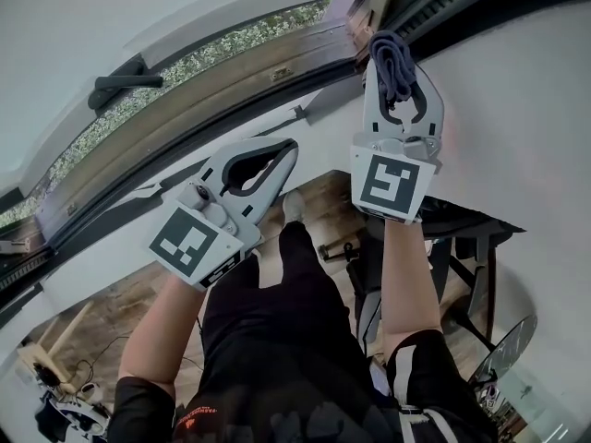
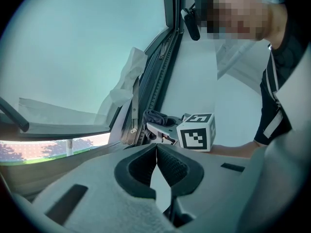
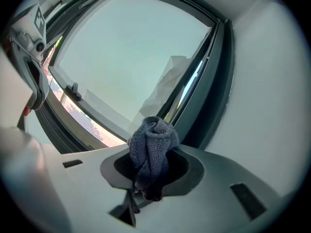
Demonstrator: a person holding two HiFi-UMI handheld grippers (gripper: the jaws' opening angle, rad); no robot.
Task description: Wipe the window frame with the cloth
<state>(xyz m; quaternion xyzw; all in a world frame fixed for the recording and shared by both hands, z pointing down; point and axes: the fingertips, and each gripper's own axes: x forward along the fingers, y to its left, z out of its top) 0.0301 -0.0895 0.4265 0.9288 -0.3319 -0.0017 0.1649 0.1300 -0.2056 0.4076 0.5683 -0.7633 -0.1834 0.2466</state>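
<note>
A dark blue-grey cloth (image 1: 391,61) is bunched between the jaws of my right gripper (image 1: 397,79), which is shut on it. The cloth's top end lies at the corner of the window frame (image 1: 277,63); I cannot tell whether it touches. In the right gripper view the cloth (image 3: 152,149) sticks up out of the gripper (image 3: 153,165) in front of the frame's dark upright (image 3: 206,86). My left gripper (image 1: 288,148) is shut and holds nothing, lower and to the left of the right one. From the left gripper (image 2: 156,148) I see the cloth (image 2: 154,116) beside the frame (image 2: 163,67).
A black window handle (image 1: 116,85) sits on the sash at the left. A crumpled white sheet (image 2: 127,76) hangs against the glass near the frame. White wall (image 1: 526,109) lies to the right. Below are wooden floor (image 1: 111,312) and a black table (image 1: 466,227).
</note>
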